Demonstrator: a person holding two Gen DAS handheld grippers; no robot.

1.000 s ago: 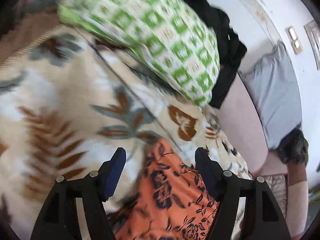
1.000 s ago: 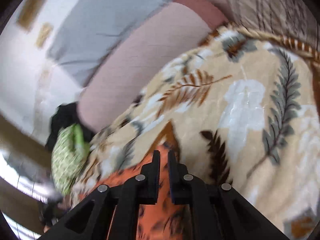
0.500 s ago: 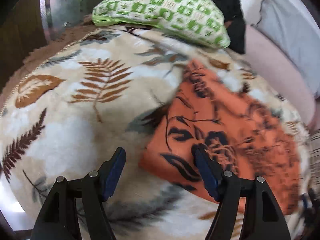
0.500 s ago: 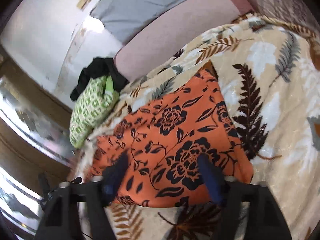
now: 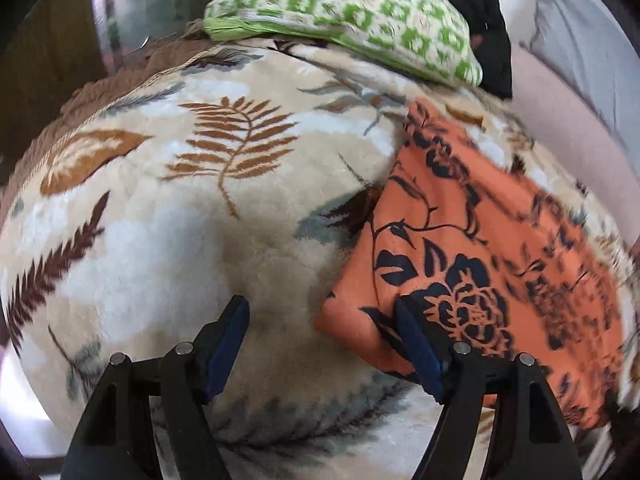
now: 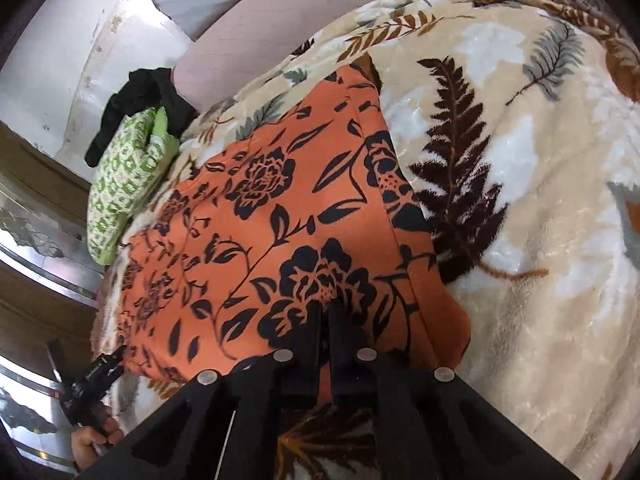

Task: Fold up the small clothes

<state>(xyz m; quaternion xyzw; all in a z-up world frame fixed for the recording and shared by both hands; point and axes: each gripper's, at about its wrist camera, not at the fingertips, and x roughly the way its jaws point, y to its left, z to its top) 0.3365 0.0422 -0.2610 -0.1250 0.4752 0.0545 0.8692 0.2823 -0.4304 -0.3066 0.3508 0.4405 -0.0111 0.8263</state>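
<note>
Since the earlier frame our right gripper (image 6: 325, 312) has snapped its jaws together, nothing visibly pinched, above the orange cloth's (image 6: 280, 240) near edge on the blanket (image 6: 540, 208), while our left gripper (image 5: 322, 332) stays spread beside its corner.

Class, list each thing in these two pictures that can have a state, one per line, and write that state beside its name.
Orange floral garment: spread flat on the blanket, not yet folded.
Leaf-print blanket: spread out under the garment.
Green patterned pillow: lying at the blanket's far edge.
Black cloth: bunched behind the pillow.
Left tool: open, one finger over the garment's corner.
Right tool: just closed, at the garment's near edge.
</note>
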